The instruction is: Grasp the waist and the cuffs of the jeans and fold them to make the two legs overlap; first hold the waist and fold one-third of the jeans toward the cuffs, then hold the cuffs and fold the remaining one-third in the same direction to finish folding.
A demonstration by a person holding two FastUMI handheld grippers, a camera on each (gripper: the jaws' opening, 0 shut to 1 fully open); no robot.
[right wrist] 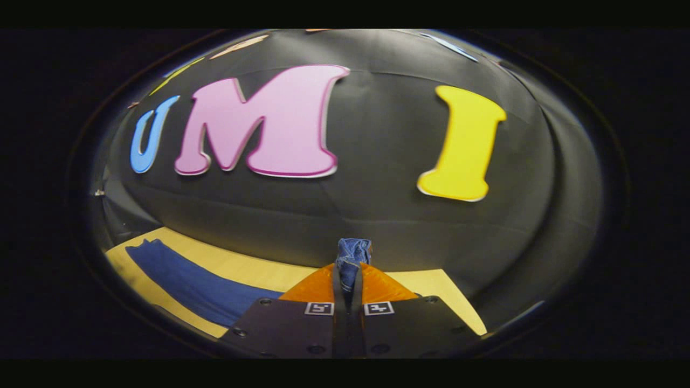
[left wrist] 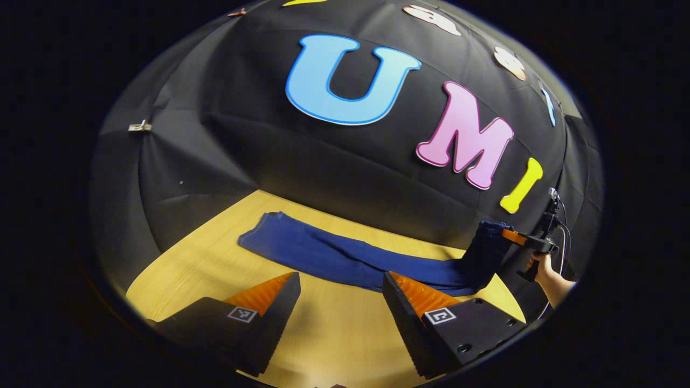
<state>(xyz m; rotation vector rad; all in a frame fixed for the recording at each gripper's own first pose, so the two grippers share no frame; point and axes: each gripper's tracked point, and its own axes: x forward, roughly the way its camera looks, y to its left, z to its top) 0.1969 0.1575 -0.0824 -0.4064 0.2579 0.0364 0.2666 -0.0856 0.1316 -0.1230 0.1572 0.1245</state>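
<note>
Dark blue jeans (left wrist: 323, 253) lie stretched along the far side of the wooden table (left wrist: 215, 269), one end flat at the left. Their right end is lifted off the table and hangs from my right gripper (left wrist: 498, 233), held by a hand (left wrist: 542, 267) at the right. In the right gripper view my right gripper (right wrist: 350, 269) is shut on a bunched fold of the jeans (right wrist: 353, 250), and the rest of the jeans (right wrist: 188, 283) trail off to the left. My left gripper (left wrist: 339, 288) stands open over the table, just in front of the jeans' middle, holding nothing.
The black cloth wall (left wrist: 334, 172) rises right behind the table's far edge. A small metal clip (left wrist: 139, 127) sits on the wall at the left. Bare tabletop (left wrist: 334, 334) lies in front of the jeans.
</note>
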